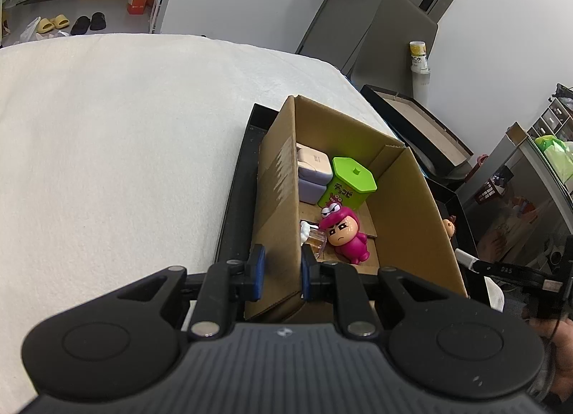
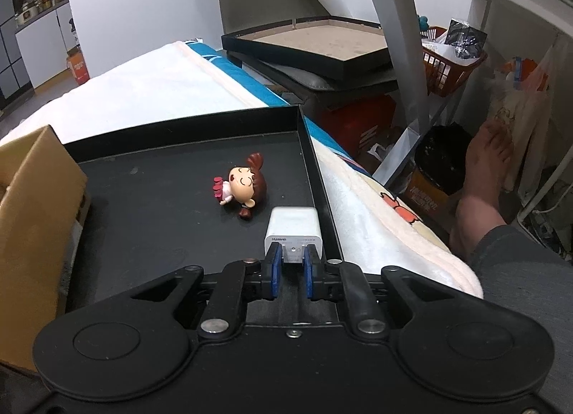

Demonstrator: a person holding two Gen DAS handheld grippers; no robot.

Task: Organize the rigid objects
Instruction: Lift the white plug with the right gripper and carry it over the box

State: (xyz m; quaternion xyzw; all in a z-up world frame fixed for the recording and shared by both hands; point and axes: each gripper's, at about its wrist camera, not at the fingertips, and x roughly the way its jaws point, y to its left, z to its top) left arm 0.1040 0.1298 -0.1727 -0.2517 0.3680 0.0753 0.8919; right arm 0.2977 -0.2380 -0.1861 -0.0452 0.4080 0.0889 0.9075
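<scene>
My left gripper [image 1: 280,272] is shut on the near left wall of a cardboard box [image 1: 275,199] that stands in a black tray [image 1: 238,192]. Inside the box lie a pink figurine [image 1: 343,235], a green hexagonal tin [image 1: 349,181], a pale lavender case [image 1: 313,172] and a small clear jar [image 1: 317,240]. My right gripper [image 2: 292,265] is shut on the prong end of a white charger [image 2: 295,227] on the tray floor [image 2: 161,199]. A brown-haired doll figurine [image 2: 243,186] lies just beyond it. The box corner [image 2: 35,199] is at the left.
The tray sits on a white blanket [image 1: 125,145] over a bed. Beyond the bed's right edge are stacked black trays [image 2: 311,45], a red basket [image 2: 447,70], a table leg [image 2: 404,30] and a person's bare foot [image 2: 483,170].
</scene>
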